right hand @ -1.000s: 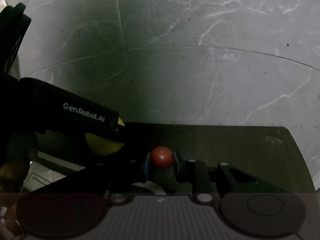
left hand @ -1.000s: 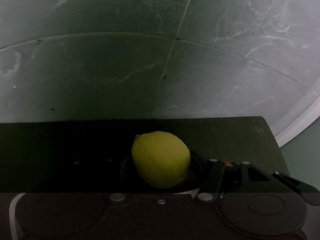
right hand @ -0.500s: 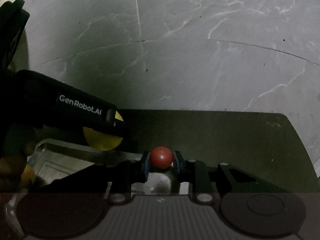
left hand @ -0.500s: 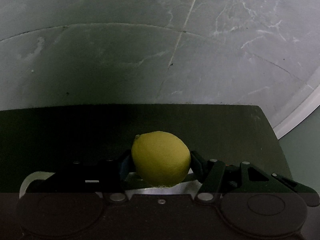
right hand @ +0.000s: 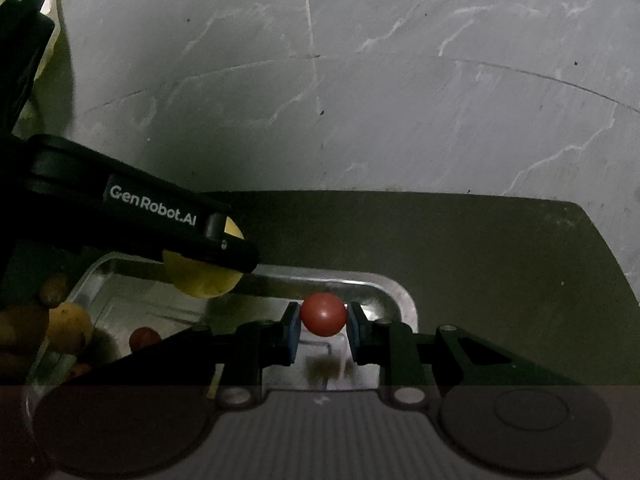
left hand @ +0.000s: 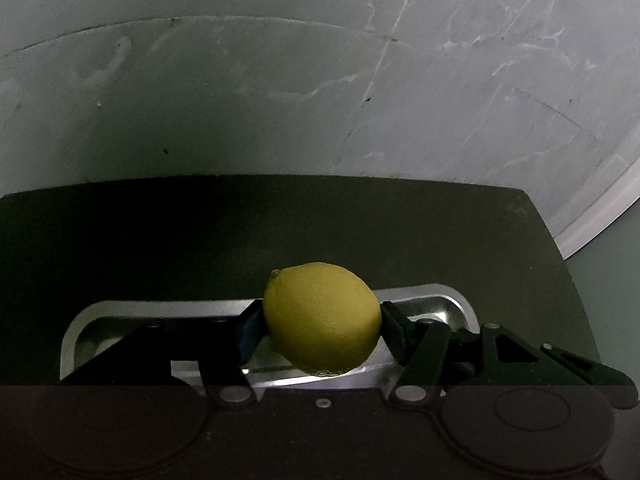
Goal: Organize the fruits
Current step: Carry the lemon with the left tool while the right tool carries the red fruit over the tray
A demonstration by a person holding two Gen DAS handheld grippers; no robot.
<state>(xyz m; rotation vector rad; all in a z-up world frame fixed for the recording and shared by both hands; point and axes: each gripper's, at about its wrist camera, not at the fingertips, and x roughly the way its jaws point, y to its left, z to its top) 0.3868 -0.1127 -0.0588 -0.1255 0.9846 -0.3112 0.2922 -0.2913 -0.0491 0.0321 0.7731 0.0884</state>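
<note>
Left gripper (left hand: 322,328): my jaws are clamped on the lemon (left hand: 322,320), one pad on each side, stem nub pointing up-left. The lemon hangs above the metal tray (left hand: 448,300), not touching it; the tray's shiny floor shows under the fruit.

Right gripper (right hand: 323,330): my jaws are narrow, pinching a small red round fruit (right hand: 323,314) between the blue pads (right hand: 291,330). It is also held over the tray (right hand: 384,284), near the tray's far right corner, with its dim reflection on the tray floor below.

Right wrist view also catches my left gripper (right hand: 140,220) coming in from the left edge, marked "GenRobot.AI", with the lemon (right hand: 200,280) partly hidden behind its finger. So both grippers are over the same tray, left one to the left of the right one and apart from it.

Inside the tray at its left end: an orange-yellow fruit (right hand: 68,328), another small red fruit (right hand: 144,338) just beside it, and a brownish one (right hand: 54,290) near the rim. That end is dark, so I can't tell them apart further.

The tray sits on a dark surface (right hand: 480,260) with a rounded far right corner. Beyond it, a grey marble-pattern floor (right hand: 400,100) with thin seams.
</note>
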